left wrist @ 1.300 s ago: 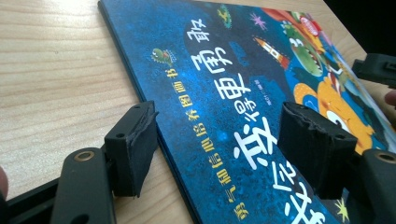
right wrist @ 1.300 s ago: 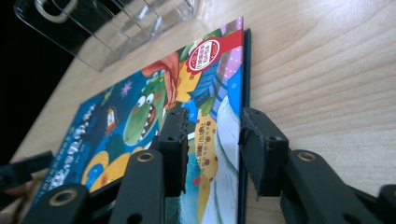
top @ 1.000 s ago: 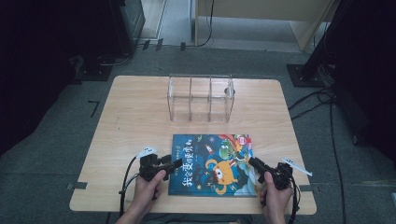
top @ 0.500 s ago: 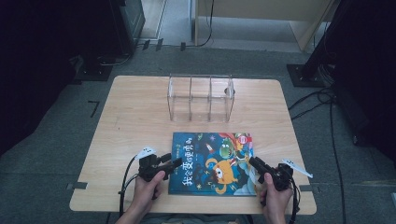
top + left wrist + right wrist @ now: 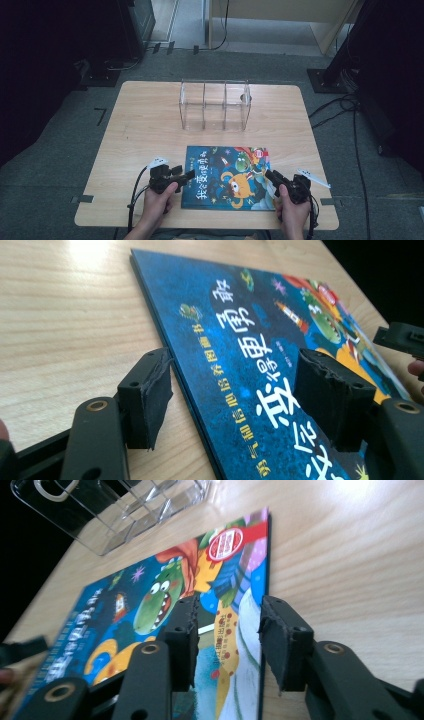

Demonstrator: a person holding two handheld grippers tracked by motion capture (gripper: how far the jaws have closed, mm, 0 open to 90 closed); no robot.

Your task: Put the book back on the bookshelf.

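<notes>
The picture book (image 5: 227,177) lies flat at the desk's (image 5: 150,125) near edge, long axis left-right. Left gripper (image 5: 188,175) and right gripper (image 5: 268,175) straddle its side edges, fingers just opening, gripping nothing.

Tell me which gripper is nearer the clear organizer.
Right, narrowly. The right gripper straddles the book's right edge, diagonally below the clear organizer; the left gripper straddles the book's left edge, slightly farther.

Overhead view; both gripper views closely share the book (image 5: 227,177).
</notes>
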